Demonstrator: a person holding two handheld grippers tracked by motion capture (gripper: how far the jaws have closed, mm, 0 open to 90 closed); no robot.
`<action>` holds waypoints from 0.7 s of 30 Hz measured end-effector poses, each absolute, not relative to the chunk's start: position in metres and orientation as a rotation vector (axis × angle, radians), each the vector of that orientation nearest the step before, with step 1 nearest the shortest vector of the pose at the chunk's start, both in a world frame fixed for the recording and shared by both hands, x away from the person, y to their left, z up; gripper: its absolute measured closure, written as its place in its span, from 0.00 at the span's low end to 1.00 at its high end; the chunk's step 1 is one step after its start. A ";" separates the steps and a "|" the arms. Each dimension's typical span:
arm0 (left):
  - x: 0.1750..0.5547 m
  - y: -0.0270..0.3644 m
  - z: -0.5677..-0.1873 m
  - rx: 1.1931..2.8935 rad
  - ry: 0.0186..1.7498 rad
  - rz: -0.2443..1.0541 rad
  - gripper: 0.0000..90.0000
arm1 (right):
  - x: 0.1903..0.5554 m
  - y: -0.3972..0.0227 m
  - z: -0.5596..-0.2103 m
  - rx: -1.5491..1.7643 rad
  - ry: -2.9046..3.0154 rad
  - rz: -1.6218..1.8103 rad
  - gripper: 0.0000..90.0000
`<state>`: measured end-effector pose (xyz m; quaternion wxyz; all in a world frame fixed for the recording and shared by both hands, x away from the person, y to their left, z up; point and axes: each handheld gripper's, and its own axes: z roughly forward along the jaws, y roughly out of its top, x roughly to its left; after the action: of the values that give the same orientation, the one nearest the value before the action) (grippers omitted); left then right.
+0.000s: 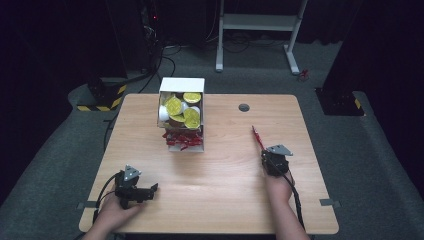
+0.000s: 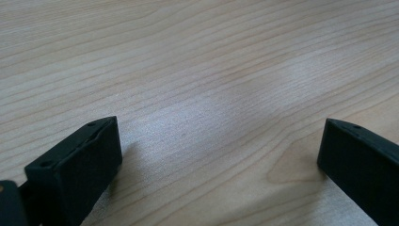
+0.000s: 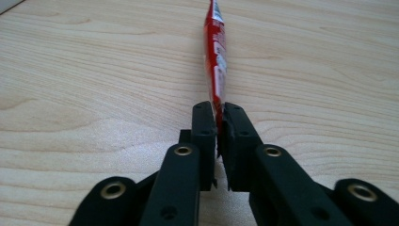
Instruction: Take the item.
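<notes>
A: What is printed on the red sachet (image 3: 215, 52)?
B: Too blurred to read; its top runs off the picture's edge, its near end sits hidden between the right gripper (image 3: 219, 117) jaws.

The tabletop (image 1: 220, 175) is brightly and evenly lit from above, while the room around it falls into near darkness. Close views are soft and slightly blurred, with pale glare on the wood and faint shadows under the tongs.

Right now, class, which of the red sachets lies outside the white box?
The lone red sachet pinched in the right tongs, out on the bare table. The other sachets are heaped inside the white box.
</notes>
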<state>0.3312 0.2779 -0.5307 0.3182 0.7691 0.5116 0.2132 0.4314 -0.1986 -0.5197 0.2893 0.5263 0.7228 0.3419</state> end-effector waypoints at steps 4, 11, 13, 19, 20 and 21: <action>0.331 0.278 -0.531 2.023 1.346 0.560 0.01 | 0.432 -0.199 -0.519 1.413 1.935 0.925 0.73; 0.331 0.278 -0.531 2.022 1.347 0.560 0.01 | 0.431 -0.197 -0.514 1.423 1.938 0.966 0.60; 0.331 0.278 -0.531 2.023 1.346 0.562 0.01 | 0.431 -0.197 -0.513 1.421 1.935 0.983 0.57; 0.331 0.278 -0.531 2.023 1.347 0.561 0.01 | 0.426 -0.194 -0.506 1.397 1.953 1.015 0.51; 0.331 0.278 -0.531 2.024 1.347 0.560 0.01 | 0.425 -0.194 -0.504 1.393 1.952 1.020 0.50; 0.331 0.278 -0.531 2.024 1.347 0.560 0.01 | 0.424 -0.193 -0.503 1.391 1.952 1.021 0.49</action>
<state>0.3312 0.2776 -0.5307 0.3178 0.7692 0.5120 0.2128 0.4243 -0.1930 -0.5030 0.2649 0.5147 0.7226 0.3778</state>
